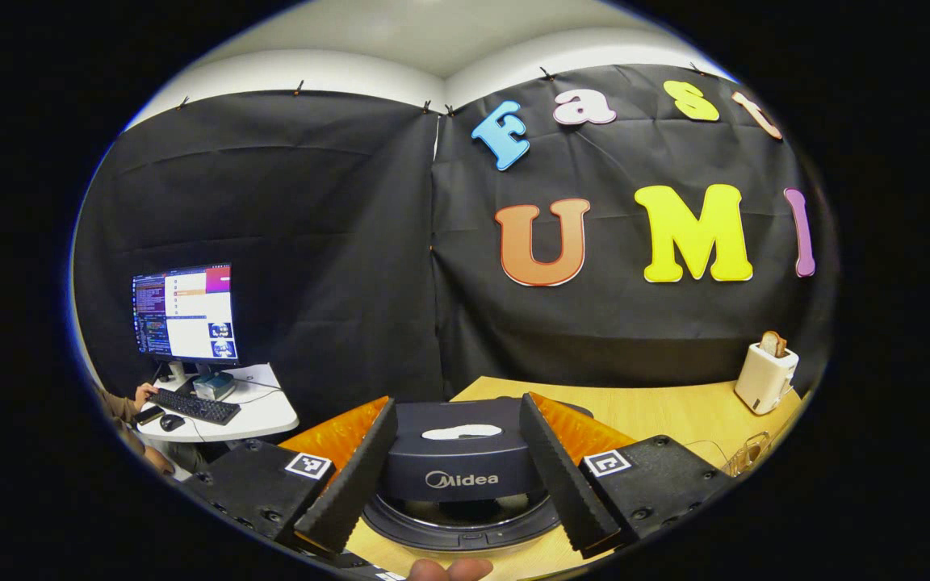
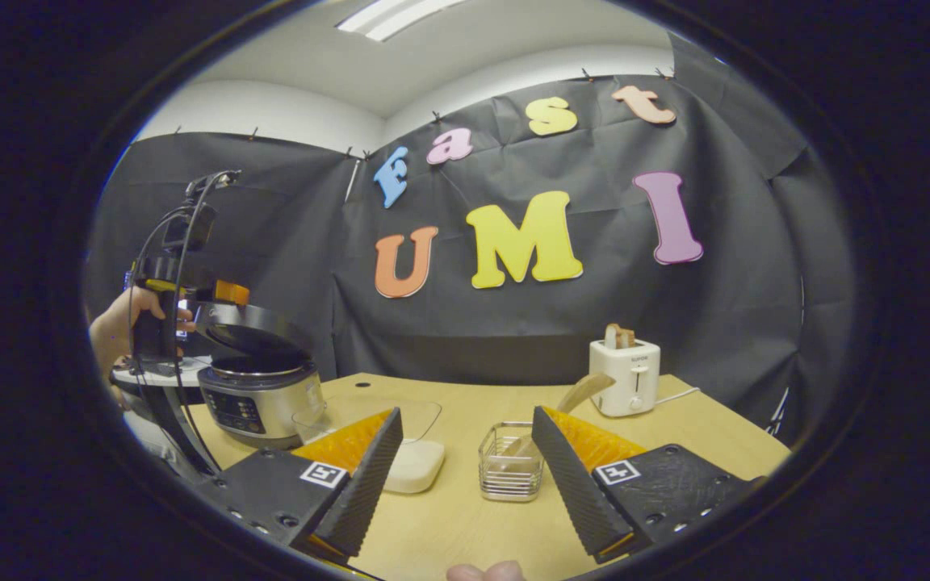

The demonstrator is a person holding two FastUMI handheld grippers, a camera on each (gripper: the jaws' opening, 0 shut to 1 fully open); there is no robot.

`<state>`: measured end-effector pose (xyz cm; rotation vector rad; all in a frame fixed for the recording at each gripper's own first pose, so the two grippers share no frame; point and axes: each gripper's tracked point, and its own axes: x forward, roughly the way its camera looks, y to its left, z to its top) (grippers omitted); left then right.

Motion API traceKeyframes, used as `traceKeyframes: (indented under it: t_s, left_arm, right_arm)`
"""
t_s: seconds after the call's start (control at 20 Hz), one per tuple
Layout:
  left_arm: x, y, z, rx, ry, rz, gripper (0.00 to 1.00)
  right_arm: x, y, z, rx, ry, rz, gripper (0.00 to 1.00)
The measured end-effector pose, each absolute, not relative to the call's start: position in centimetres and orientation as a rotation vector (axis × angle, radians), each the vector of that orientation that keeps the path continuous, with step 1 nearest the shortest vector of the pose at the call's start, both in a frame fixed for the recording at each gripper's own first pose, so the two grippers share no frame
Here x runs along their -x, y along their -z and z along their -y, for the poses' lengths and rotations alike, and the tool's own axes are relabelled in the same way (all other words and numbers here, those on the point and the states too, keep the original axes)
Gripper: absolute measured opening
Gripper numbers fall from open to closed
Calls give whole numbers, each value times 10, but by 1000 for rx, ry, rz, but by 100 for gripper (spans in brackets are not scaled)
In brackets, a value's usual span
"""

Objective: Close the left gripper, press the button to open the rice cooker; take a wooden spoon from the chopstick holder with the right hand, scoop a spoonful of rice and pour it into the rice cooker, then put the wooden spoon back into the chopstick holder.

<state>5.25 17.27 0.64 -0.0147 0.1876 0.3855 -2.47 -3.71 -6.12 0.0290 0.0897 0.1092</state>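
You are working in a lab booth set up as a mock kitchen, inside an office-like room. Black cloth [image 1: 312, 242] is clipped up as walls below a plain white wall and ceiling, with a strip light [image 2: 384, 16] overhead. A wooden table [image 2: 465, 500] carries kitchen things: a rice cooker [image 2: 259, 387] with its lid up, a toaster [image 2: 625, 375] with bread in it, and a wire holder [image 2: 509, 464] with a wooden spoon. Beside the booth stands a white desk [image 1: 259, 407] with a lit monitor [image 1: 185, 313], a keyboard [image 1: 194, 406] and a mouse [image 1: 172, 422], where a person [image 1: 130, 403] sits.
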Motion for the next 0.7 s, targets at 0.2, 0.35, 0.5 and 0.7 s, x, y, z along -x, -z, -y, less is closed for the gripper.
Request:
traceKeyframes:
  t_s: [0.2, 0.35, 0.5, 0.7]
  left_arm:
    - [-38, 25, -166, 18, -387, -215, 97]
    - [-30, 42, -162, 19, -403, -213, 98]
    - [-28, 50, -161, 3, -422, -195, 98]
    - [-23, 64, -158, -7, -419, -218, 98]
  right_arm:
    - [30, 59, 42, -1, -87, -95, 96]
    - [34, 47, 48, 28, -69, -62, 95]
    - [35, 42, 55, 42, -47, -50, 95]
    - [33, 48, 47, 41, -55, -69, 95]
